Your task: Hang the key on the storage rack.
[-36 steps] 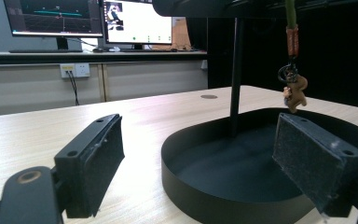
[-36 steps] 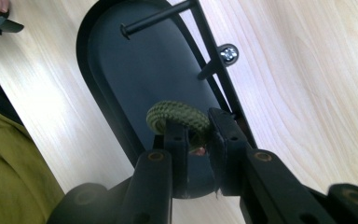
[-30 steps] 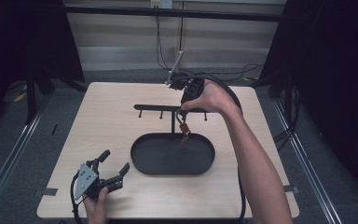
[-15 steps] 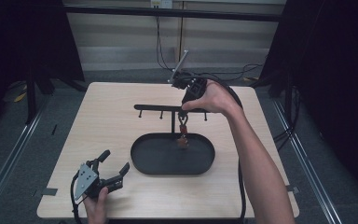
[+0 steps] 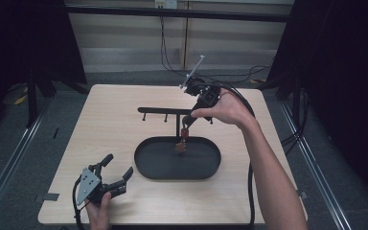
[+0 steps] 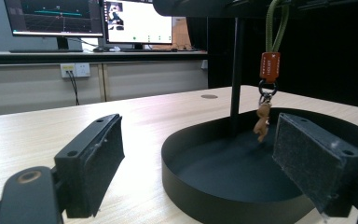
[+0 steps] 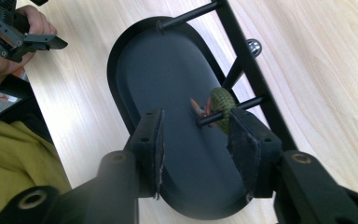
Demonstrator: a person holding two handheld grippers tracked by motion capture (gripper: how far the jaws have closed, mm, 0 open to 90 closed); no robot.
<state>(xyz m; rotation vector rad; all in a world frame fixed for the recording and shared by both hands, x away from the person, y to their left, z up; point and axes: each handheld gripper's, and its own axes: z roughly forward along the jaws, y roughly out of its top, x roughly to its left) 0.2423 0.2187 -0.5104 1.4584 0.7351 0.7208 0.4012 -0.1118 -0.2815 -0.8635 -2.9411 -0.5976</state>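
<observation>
The right claw hangs above the black oval tray with its jaws spread, pinching nothing; between them, just ahead of the pads, a peg of the black rack sticks out, and the green cord loop of the keychain is hooked over that peg, close to the right-hand pad, though whether it touches is not clear. In the high view this right claw sits beside the rack's crossbar, held by the person's right hand, and the keychain dangles from the bar over the tray. The left gripper view shows the hanging piece best: green cord, an orange tag, a metal ring and a small tan figure suspended above the tray floor, beside the rack's upright post. The left claw is also spread wide and empty, low over the pale wooden bench near its front left corner, well apart from the tray, gripped by the left hand. Beyond the bench stand monitors on a counter.
</observation>
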